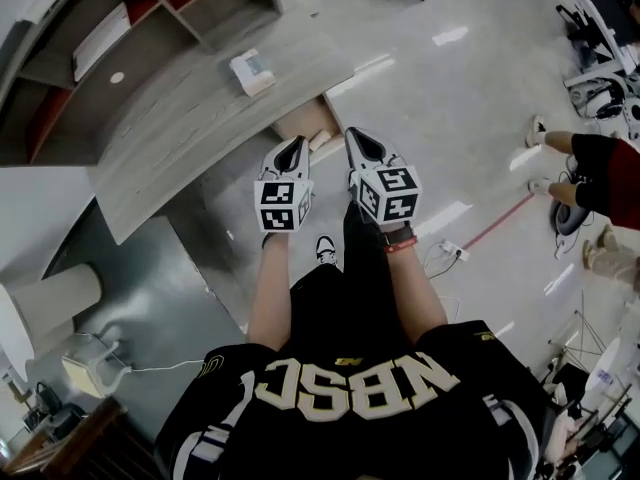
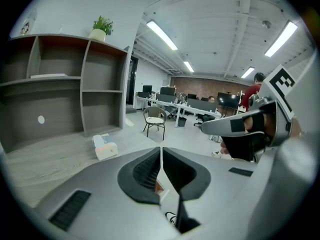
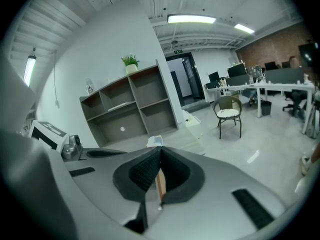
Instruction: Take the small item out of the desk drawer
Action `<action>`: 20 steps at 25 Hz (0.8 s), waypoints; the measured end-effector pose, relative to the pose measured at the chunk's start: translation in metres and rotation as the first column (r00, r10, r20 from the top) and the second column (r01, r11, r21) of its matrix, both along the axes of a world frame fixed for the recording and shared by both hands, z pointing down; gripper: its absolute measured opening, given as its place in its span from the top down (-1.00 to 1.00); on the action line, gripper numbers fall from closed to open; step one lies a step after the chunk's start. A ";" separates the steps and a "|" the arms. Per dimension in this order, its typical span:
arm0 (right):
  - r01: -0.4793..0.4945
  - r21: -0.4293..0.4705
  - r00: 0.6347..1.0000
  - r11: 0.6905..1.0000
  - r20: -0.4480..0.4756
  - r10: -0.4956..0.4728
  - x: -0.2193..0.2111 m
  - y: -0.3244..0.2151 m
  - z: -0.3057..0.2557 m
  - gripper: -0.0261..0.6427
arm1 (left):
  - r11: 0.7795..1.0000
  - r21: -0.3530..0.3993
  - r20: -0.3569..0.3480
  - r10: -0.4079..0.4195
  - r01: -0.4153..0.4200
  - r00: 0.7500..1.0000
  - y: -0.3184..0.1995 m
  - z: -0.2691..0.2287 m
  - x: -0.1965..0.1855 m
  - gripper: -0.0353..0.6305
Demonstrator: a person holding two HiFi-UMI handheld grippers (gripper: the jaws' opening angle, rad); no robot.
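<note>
Both grippers hang side by side in front of the person, close to the near edge of the grey desk (image 1: 190,118). The left gripper (image 1: 296,145) is shut with nothing between its jaws, which meet in one line in its own view (image 2: 161,153). The right gripper (image 1: 356,136) is likewise shut and empty (image 3: 160,153). Just beyond their tips, a light wooden part (image 1: 303,128) shows under the desk's edge; I cannot tell whether it is the drawer. No small item from a drawer is visible.
A small white box (image 1: 251,71) lies on the desk top, also seen as the box (image 2: 104,147). Open shelves (image 1: 150,8) stand along the desk's far side. A chair (image 2: 153,118) and office desks stand beyond. Another person's legs (image 1: 580,168) are at the right.
</note>
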State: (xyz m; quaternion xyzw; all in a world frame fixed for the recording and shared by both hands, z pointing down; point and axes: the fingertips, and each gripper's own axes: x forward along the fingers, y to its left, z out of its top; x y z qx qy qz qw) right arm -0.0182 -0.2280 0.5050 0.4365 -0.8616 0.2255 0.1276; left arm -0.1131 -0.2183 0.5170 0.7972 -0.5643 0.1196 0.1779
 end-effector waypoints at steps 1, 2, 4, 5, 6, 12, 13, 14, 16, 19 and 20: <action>0.000 -0.013 1.000 1.000 -0.001 0.000 0.002 -0.001 0.006 0.90 | 1.000 -0.016 0.007 0.009 -0.009 1.000 -0.002 0.008 0.003 0.85; -0.002 -0.027 1.000 1.000 0.000 0.002 0.003 -0.003 0.012 0.90 | 0.999 -0.031 0.017 0.021 -0.021 1.000 -0.004 0.017 0.006 0.85; -0.006 -0.062 1.000 0.998 0.016 0.007 0.006 -0.008 0.026 0.90 | 0.997 -0.057 0.040 0.049 -0.046 0.998 -0.011 0.034 0.012 0.85; -0.007 -0.080 1.000 0.997 0.027 0.009 0.006 -0.011 0.034 0.90 | 0.996 -0.070 0.048 0.062 -0.058 0.997 -0.015 0.042 0.015 0.85; -0.007 -0.097 0.999 0.995 0.034 0.010 0.006 -0.014 0.042 0.90 | 0.994 -0.083 0.055 0.074 -0.069 0.996 -0.019 0.051 0.017 0.85; 0.002 -0.157 1.000 0.988 0.024 0.002 0.006 -0.021 0.084 0.90 | 0.977 -0.165 0.075 0.148 -0.135 0.986 -0.032 0.105 0.026 0.69; 0.005 -0.164 1.000 0.986 0.020 -0.002 0.006 -0.022 0.089 0.90 | 0.972 -0.179 0.085 0.172 -0.155 0.982 -0.033 0.114 0.029 0.59; 0.009 -0.171 1.000 0.985 0.016 -0.006 0.006 -0.023 0.095 0.90 | 0.966 -0.193 0.095 0.195 -0.174 0.976 -0.034 0.122 0.032 0.56; 0.015 -0.181 1.000 0.983 0.007 -0.014 0.005 -0.028 0.105 0.90 | 0.954 -0.225 0.107 0.226 -0.197 0.968 -0.038 0.142 0.035 0.56; 0.021 -0.193 1.000 0.981 -0.001 -0.021 0.005 -0.035 0.118 0.90 | 0.940 -0.271 0.107 0.245 -0.209 0.964 -0.045 0.168 0.036 0.56; 0.022 -0.198 1.000 0.980 -0.004 -0.023 0.005 -0.036 0.122 0.90 | 0.935 -0.284 0.107 0.251 -0.212 0.962 -0.047 0.177 0.037 0.56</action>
